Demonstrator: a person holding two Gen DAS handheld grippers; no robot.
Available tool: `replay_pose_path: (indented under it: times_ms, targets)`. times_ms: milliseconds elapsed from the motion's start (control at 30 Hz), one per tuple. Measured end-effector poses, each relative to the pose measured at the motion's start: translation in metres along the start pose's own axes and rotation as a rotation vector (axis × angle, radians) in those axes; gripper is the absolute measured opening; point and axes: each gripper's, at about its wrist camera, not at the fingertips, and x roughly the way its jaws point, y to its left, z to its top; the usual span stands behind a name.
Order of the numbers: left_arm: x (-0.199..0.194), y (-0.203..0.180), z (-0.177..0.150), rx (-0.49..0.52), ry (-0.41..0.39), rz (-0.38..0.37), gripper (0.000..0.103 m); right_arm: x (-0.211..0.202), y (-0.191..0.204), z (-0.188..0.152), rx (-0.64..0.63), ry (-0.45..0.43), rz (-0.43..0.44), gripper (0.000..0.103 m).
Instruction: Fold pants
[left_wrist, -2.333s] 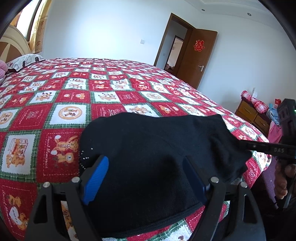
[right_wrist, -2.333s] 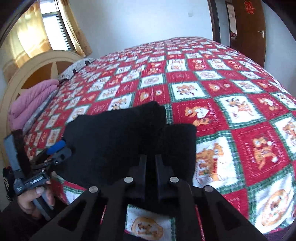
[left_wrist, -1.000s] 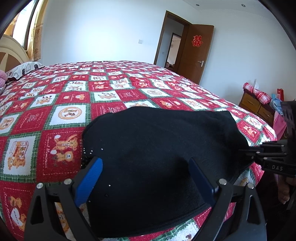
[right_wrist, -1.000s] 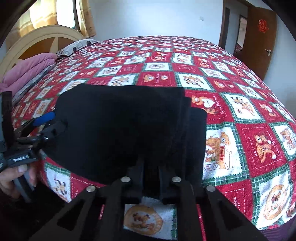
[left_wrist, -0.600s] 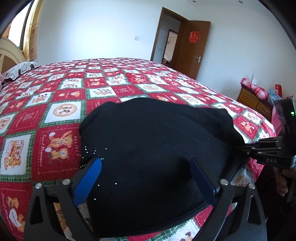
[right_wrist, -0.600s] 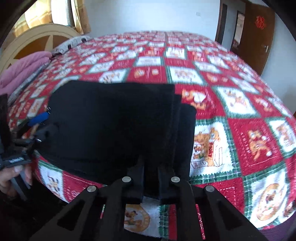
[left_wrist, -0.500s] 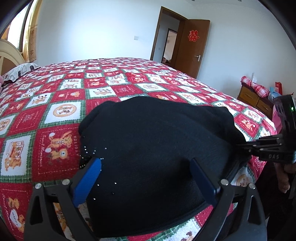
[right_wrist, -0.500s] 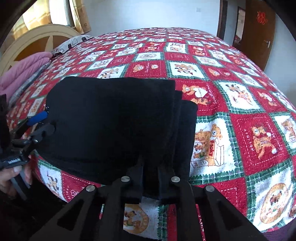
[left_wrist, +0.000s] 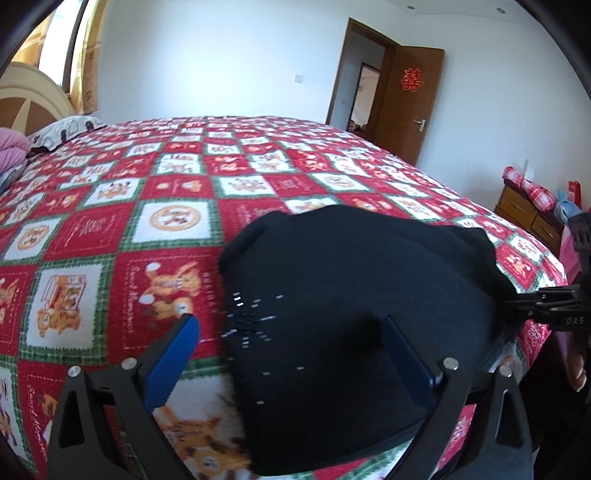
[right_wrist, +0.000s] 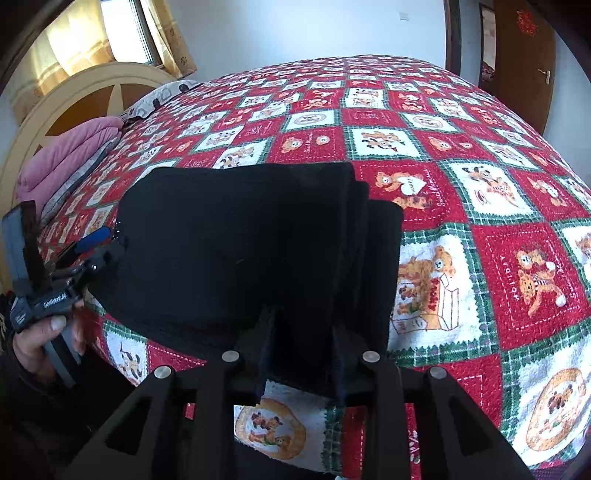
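Observation:
The black pants (left_wrist: 351, 295) lie folded in a thick stack near the bed's front edge, also in the right wrist view (right_wrist: 240, 251). My left gripper (left_wrist: 291, 332) is open at the stack's left corner: its left blue pad is over bare quilt, its right pad over the cloth. It also shows in the right wrist view (right_wrist: 99, 240). My right gripper (right_wrist: 303, 332) has its jaws slightly apart around the near edge of the stack; whether they still pinch the cloth is unclear. It shows at the stack's right corner in the left wrist view (left_wrist: 517, 306).
The bed carries a red, green and white bear-patterned quilt (left_wrist: 166, 177). Pink bedding (right_wrist: 66, 155) and a curved headboard (right_wrist: 74, 96) are at the head end. A wooden nightstand (left_wrist: 528, 218) and an open door (left_wrist: 406, 103) stand to the right.
My left gripper has shifted left, so its left pad is now off the pants. My right gripper's jaws have parted slightly from fully shut. The stack stays put.

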Motion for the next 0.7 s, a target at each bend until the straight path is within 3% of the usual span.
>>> replay_pose_path:
  times_ms: [67,167,333,400,533,600,700]
  targets:
    - [0.004,0.005,-0.002,-0.013,0.018,-0.004,0.101,-0.004,-0.003,0.002,0.006,0.005,0.003,0.031]
    - [0.006,0.006,-0.005,-0.016,0.019,-0.012,0.102,-0.005,-0.007,0.002,0.009,-0.002,-0.049,0.052]
    - [0.011,0.002,-0.003,0.0,0.016,-0.046,0.103,-0.008,-0.02,0.003,0.056,-0.012,-0.038,0.055]
    - [0.014,0.002,-0.003,0.018,0.015,-0.052,0.103,-0.006,-0.022,0.002,0.057,-0.017,-0.077,0.071]
    - [0.016,0.003,0.005,0.048,0.03,0.005,0.103,0.002,-0.034,-0.001,0.095,-0.03,-0.059,0.072]
    - [0.02,0.006,0.008,0.018,0.052,-0.018,0.103,0.001,-0.037,-0.001,0.104,-0.04,-0.045,0.072]
    - [0.025,-0.004,0.01,0.052,0.063,-0.022,0.103,0.001,-0.04,0.0,0.134,-0.09,-0.016,0.072]
